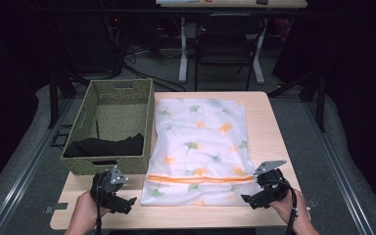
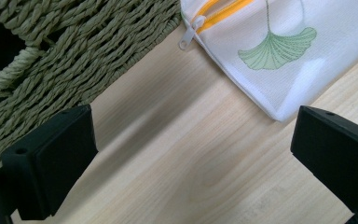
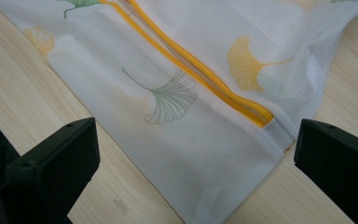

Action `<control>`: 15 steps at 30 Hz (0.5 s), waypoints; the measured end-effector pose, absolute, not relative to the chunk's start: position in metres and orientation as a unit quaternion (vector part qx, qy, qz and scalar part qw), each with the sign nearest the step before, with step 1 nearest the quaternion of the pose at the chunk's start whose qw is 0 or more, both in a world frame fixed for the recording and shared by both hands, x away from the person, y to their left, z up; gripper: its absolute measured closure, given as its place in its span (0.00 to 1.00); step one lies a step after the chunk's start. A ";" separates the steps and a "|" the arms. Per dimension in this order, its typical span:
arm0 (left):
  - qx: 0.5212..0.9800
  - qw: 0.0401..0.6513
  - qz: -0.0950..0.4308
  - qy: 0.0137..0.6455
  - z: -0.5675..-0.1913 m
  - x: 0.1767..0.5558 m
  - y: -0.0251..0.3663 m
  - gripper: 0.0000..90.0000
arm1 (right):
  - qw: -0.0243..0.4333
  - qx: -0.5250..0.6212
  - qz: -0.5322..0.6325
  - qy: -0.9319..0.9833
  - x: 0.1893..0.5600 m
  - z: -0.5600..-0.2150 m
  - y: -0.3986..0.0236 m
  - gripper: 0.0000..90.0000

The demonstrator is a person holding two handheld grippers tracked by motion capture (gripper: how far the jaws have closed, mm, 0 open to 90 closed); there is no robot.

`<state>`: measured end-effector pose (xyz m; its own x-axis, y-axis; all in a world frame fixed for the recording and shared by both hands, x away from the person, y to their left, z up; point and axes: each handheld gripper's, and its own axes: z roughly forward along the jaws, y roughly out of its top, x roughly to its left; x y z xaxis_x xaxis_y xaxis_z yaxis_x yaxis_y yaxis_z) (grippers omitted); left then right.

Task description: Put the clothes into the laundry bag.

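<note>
A light wooden table (image 1: 269,122) carries a woven basket (image 1: 108,164) beside a white mesh bag (image 1: 200,142).

mesh bag (image 1: 200,147) flat on table (image 1: 269,122) | basket (image 1: 110,125) left | claws wide apart

White mesh laundry bag (image 1: 200,147) printed with green and orange ginkgo leaves, lying flat on the wooden table (image 1: 274,127), its left edge just beside the woven basket (image 1: 108,128). An orange zipper (image 1: 200,178) runs across the bag near its front end; the white pull tab (image 2: 186,38) rests at the end nearest the basket. The zipper appears closed, though the mesh folds partly hide it.
</note>
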<state>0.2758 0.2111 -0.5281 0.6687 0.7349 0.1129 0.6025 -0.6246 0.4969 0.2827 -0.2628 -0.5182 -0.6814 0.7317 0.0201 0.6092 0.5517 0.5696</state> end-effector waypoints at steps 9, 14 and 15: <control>0.888 0.214 0.141 0.381 -0.530 0.279 0.214 0.00 | 0.098 0.381 0.280 0.876 0.283 -0.518 -0.259 0.00; 0.887 0.214 0.140 0.384 -0.531 0.280 0.216 0.00 | 0.097 0.368 0.286 0.880 0.285 -0.516 -0.254 0.00; 0.887 0.214 0.140 0.384 -0.531 0.280 0.216 0.00 | 0.097 0.368 0.286 0.880 0.285 -0.516 -0.254 0.00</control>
